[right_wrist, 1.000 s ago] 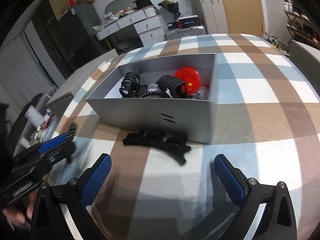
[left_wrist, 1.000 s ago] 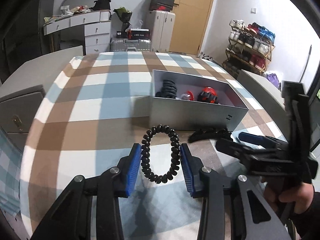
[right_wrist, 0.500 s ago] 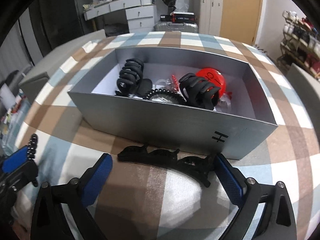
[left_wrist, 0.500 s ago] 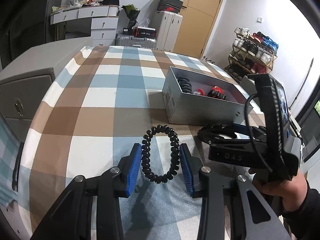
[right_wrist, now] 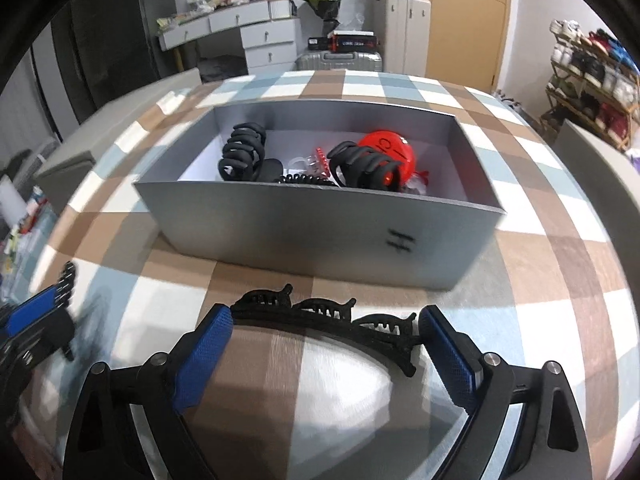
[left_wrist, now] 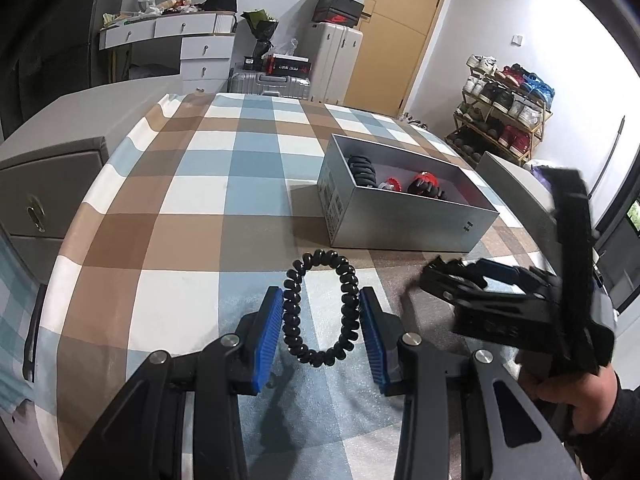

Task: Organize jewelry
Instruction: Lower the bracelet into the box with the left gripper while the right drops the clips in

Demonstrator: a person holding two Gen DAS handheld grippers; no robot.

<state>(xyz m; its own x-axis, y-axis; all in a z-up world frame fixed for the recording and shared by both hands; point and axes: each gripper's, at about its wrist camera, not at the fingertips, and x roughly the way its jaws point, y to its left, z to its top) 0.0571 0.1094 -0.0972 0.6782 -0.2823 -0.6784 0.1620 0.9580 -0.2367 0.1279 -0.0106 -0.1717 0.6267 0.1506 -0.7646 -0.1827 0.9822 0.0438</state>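
My left gripper (left_wrist: 320, 322) is shut on a black spiral hair tie (left_wrist: 320, 308) and holds it above the checked tablecloth. My right gripper (right_wrist: 326, 344) has its blue pads at both ends of a long black hair claw (right_wrist: 328, 318) lying on the cloth in front of the grey box (right_wrist: 320, 232). The jaws stand wide and touch or nearly touch the claw's ends. The right gripper (left_wrist: 460, 280) also shows in the left wrist view. The box (left_wrist: 400, 220) holds black claws (right_wrist: 244, 152), a red round piece (right_wrist: 384, 152) and small clips.
The table (left_wrist: 192, 216) has a blue, brown and white checked cloth. A grey cabinet (left_wrist: 48, 184) stands left of it. White drawers (left_wrist: 204, 56), suitcases (left_wrist: 336, 64) and a shoe rack (left_wrist: 504, 116) line the room's far side.
My right gripper has moved forward and down until its pads flank the long black claw. My left gripper has drawn back and left from the box, still holding the hair tie.
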